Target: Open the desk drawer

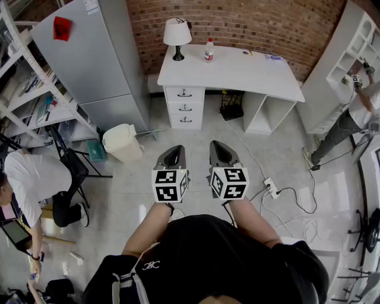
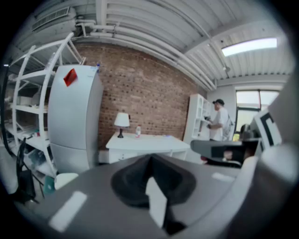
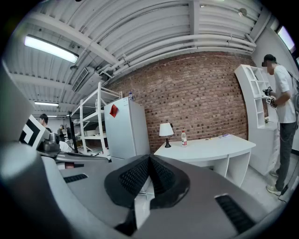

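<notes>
head view, left tongs (image 1: 174,149), right tongs (image 1: 218,146) pressed together, floor (image 1: 199,135) between them and desk (image 1: 237,72)

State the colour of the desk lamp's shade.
White; the lamp shade shows best in the head view.

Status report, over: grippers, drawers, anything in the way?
Left gripper, right gripper shut, empty, well short of desk. Three drawers closed. Bin left, power strip right.

— Any wording you can read?
— None. The red sticker (image 1: 61,28) and the paper label (image 1: 91,6) on the refrigerator (image 1: 89,59) are too small, and so is the bottle (image 1: 209,50) label.
— The cubes?
— On the left gripper (image 1: 173,157) and the right gripper (image 1: 221,153) they show only black-and-white square patterns. The shorts (image 1: 133,282) bear a white emblem (image 1: 151,265) with no clear letters.
</notes>
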Available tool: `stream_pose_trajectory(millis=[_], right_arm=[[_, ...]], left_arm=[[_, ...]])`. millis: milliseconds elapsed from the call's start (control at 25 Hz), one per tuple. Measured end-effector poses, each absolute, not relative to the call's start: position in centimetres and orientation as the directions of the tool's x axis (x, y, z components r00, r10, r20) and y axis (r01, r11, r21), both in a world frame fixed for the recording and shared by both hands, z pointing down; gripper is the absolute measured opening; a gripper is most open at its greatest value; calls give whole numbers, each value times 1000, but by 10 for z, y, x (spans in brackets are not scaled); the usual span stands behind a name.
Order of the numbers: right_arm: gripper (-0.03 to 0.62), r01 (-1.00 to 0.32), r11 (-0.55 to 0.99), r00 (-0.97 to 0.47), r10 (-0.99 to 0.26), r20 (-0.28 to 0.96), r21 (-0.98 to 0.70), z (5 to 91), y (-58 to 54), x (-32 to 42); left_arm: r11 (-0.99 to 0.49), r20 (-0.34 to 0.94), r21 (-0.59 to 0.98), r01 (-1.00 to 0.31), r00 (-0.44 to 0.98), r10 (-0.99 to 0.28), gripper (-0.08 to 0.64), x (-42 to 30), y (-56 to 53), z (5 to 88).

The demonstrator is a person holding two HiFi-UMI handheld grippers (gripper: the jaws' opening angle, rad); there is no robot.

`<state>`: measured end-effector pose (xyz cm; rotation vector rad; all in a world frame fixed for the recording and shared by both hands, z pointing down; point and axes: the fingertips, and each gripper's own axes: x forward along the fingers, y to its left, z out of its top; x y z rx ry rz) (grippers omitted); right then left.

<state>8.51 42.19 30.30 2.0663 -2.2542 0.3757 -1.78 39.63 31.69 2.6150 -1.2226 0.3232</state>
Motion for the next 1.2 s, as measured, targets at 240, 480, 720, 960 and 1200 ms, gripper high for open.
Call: stream_pose_trajectory(millis=[240,480,720,960,1200], right_arm=[[-9,-990,51,-75,-981,181,-132,300,421,76],[-9,-990,-7,-17,-985,171,-139,301,422,81],[-9,-989,-25,-3,-982,188,-145,306,414,79],[-8,-976,9,-53,-979,197,-219,311,398,66],[-8,-969,-8,-58,-965,257,-248,324,380,50]], left_arm=[[-627,299,104,-772,625,-721,-2,-26,399,322],[-627,299,128,-768,633,-714,-2,-30,394,324],[-644,310,141,-752,652,-692,-2,-27,384,329],[-643,337,156,-750,653,-679,-2,-35,367,337],[-648,349,156,-745,655,-670,-2,-54,348,344]])
